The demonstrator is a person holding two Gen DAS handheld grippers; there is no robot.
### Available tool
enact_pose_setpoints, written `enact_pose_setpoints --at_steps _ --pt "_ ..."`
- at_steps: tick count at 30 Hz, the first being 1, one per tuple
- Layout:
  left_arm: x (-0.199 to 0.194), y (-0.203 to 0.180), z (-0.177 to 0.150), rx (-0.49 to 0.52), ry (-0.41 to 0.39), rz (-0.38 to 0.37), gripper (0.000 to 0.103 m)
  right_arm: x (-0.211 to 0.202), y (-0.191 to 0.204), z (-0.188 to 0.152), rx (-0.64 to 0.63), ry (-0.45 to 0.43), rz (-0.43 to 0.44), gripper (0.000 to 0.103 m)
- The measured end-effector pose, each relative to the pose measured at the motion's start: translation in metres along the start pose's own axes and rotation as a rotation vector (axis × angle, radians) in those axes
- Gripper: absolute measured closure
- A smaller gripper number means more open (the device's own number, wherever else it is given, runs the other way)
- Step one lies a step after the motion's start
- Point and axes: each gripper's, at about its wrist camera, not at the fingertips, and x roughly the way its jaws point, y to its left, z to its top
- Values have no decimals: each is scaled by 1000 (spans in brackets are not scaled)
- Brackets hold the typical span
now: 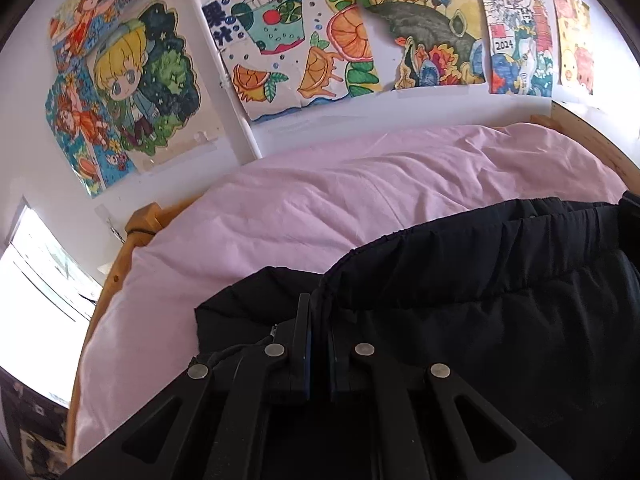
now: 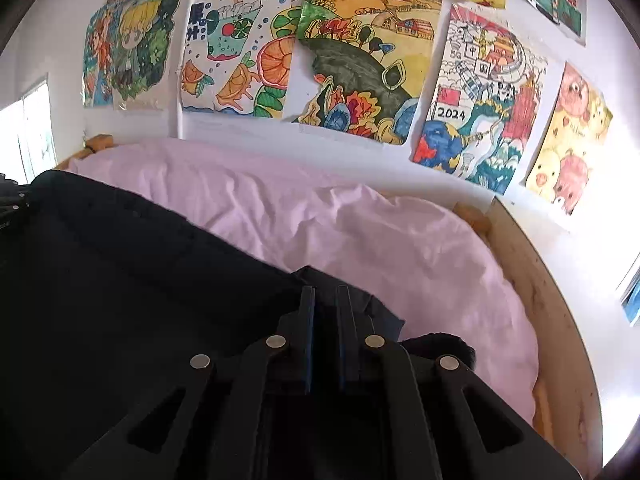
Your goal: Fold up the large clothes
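A black garment [image 1: 500, 288] with an elastic waistband is stretched over the pink bed sheet [image 1: 320, 208]. My left gripper [image 1: 318, 312] is shut on the garment's left edge near the waistband. In the right wrist view the same black garment [image 2: 140, 264] fills the left half, and my right gripper [image 2: 325, 300] is shut on its right edge, with a fold of cloth pinched between the pads. The other gripper shows as a dark shape at the far left edge [image 2: 12, 200]. Both grippers point down toward the bed.
The pink sheet [image 2: 380, 240] covers a wooden-framed bed [image 2: 552, 320] against a white wall hung with several colourful drawings [image 1: 280, 40]. A bright window [image 1: 40, 288] lies at the left. A wooden bed post [image 1: 146, 220] stands at the far left corner.
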Motion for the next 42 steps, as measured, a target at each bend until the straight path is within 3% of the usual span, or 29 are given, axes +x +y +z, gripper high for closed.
enact_pose_setpoints --at_steps 7,12,13,15,16,17,21,25,28,29,30,31,36,38,40,41,42 --pt "30 -8 -9 -9 22 4 96 25 -6 -2 23 26 6 96" --pt "49 -8 -12 -18 32 4 96 7 -23 -6 60 -35 65 93" --pt "53 -7 -13 -26 39 -4 96 -1 -30 -8 69 -49 76 89" --pt "60 -3 -14 -39 55 -21 96 -12 -45 -12 97 -59 110 71" --pt "63 -2 -14 -42 62 -32 96 -17 -56 -17 132 -54 158 48" --pt "63 -2 -15 -44 64 -41 96 -19 -65 -21 163 -51 203 35" --pt "61 4 -14 -65 60 -102 95 -6 -90 -43 270 11 301 34" --pt "53 22 -13 -119 62 -193 90 29 -94 -61 319 108 335 34" --pt "41 45 -13 -164 50 -254 69 48 -96 -68 357 132 345 34" --pt "35 56 -14 -188 39 -260 35 56 -96 -69 370 151 354 34" --pt "30 65 -16 -212 20 -259 15 59 -95 -69 374 160 356 34" --pt "23 77 -20 -244 -17 -257 13 66 -95 -70 383 174 362 34" --pt "31 98 -33 -259 3 -266 13 72 -91 -75 408 197 370 43" --pt "43 98 -33 -266 36 -277 19 71 -90 -74 406 193 362 59" --pt "58 92 -33 -253 93 -248 55 69 -86 -71 386 185 365 70" --pt "63 90 -33 -247 116 -236 79 68 -82 -69 360 179 356 77" --pt "66 89 -33 -249 127 -229 86 65 -80 -67 340 173 347 79"
